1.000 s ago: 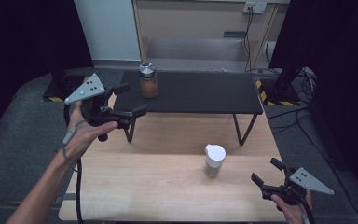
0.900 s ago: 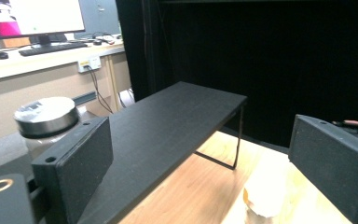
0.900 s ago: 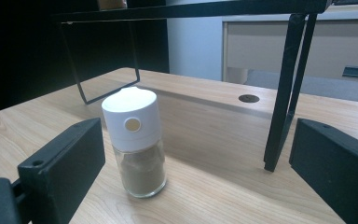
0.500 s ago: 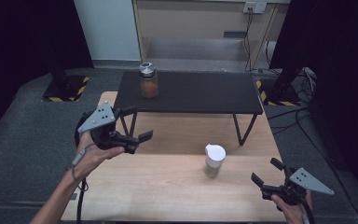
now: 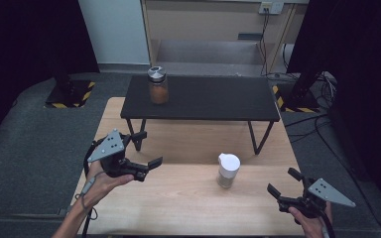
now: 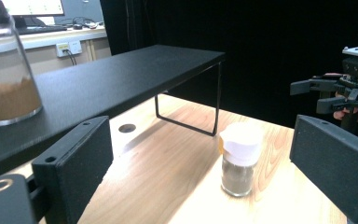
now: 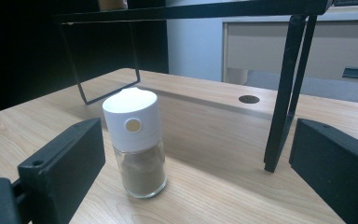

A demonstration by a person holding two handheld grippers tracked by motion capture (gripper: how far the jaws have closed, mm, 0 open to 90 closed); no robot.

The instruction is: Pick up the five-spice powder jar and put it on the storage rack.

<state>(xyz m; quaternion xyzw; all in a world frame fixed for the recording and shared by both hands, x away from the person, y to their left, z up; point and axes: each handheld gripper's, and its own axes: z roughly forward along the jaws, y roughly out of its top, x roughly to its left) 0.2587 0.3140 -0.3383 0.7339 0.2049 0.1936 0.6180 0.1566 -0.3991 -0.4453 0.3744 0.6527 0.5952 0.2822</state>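
The left gripper [image 5: 149, 167] hangs over the near-left part of the wooden table [image 5: 178, 208], jaws wide and empty, pointing right toward the shaker [image 5: 227, 170]. In the left gripper view the shaker [image 6: 239, 158] stands upright ahead, framed between the two jaws but well apart from them. It rests on the table right of centre, just in front of the black shelf [image 5: 203, 96], with its long axis vertical. A jar [image 5: 158, 85] sits on the shelf's left end. The right gripper [image 5: 284, 182], low at the near-right corner, also stands wide and empty, aimed left at the shaker [image 7: 135, 142], and looks the nearer of the two, so a level, sideways approach from that side seems shortest.
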